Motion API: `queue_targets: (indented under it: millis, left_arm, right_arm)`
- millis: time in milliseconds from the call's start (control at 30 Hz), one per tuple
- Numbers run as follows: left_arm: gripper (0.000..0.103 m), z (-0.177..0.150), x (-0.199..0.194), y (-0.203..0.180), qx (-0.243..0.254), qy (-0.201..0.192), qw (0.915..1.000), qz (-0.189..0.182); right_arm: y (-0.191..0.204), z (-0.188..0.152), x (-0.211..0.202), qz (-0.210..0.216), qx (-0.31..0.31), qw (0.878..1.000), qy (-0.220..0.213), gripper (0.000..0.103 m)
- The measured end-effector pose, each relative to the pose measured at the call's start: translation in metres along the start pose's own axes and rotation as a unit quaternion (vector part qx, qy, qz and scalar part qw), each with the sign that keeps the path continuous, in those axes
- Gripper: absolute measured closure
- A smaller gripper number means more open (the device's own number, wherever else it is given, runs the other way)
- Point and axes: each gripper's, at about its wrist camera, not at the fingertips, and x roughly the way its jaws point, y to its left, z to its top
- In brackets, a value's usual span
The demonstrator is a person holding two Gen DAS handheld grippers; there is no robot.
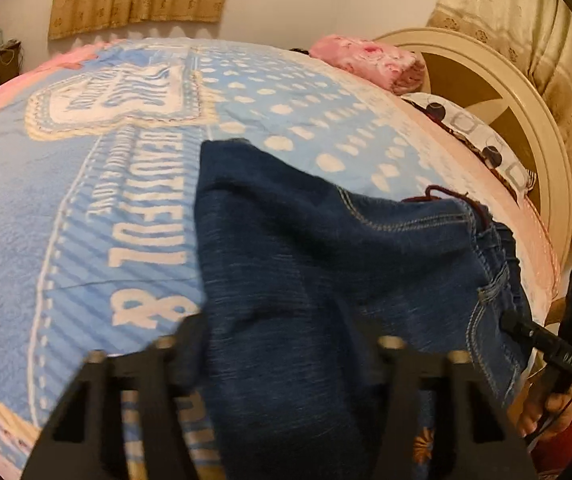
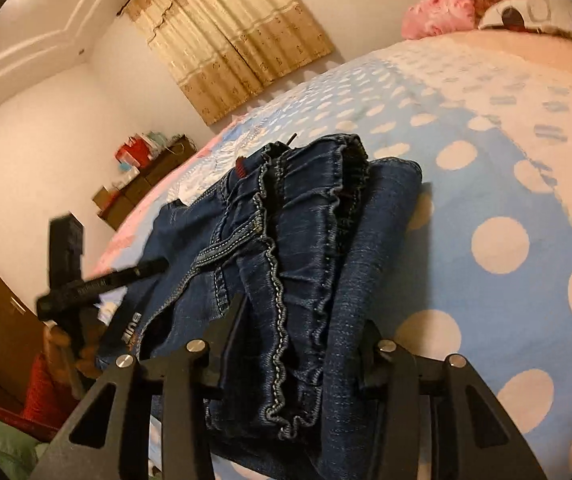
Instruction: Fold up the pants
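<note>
Pants [image 1: 306, 264] lie folded on the blue blanket [image 1: 45, 208]. Left gripper [image 1: 281, 344] pinches the denim between its jaws. Right gripper [image 2: 298, 344] squeezes the frilly waistband edge.

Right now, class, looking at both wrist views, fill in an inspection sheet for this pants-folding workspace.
Surface: bed blanket, blue with white dots and lettering.
Job's things: jeans, dark denim, folded, lying on the blanket.
Clutter: pink bundle and patterned pillow by the headboard.
Grippers: left gripper and right gripper each closed on denim.
Cables: nothing seen.
Surroundings: curtains, white walls, cluttered dresser.
</note>
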Motion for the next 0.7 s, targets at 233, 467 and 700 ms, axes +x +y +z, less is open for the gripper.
queue_targets:
  millis: [233, 467, 700]
  left_arm:
    - [0.08, 0.002, -0.018, -0.012, 0.02, -0.021, 0.9996, -0.002]
    - [0.085, 0.007, -0.037, 0.0, -0.023, -0.043, 0.9979, -0.042]
    - [0.086, 0.031, -0.069, 0.023, -0.044, -0.088, 0.9943, -0.04]
  right_arm:
    - [0.037, 0.018, -0.028, 0.014, -0.059, 0.998, -0.024, 0.078]
    - [0.062, 0.038, -0.041, 0.056, -0.064, 0.996, -0.038, 0.079]
    - [0.103, 0.08, -0.022, 0.086, -0.119, 0.989, -0.03, 0.079]
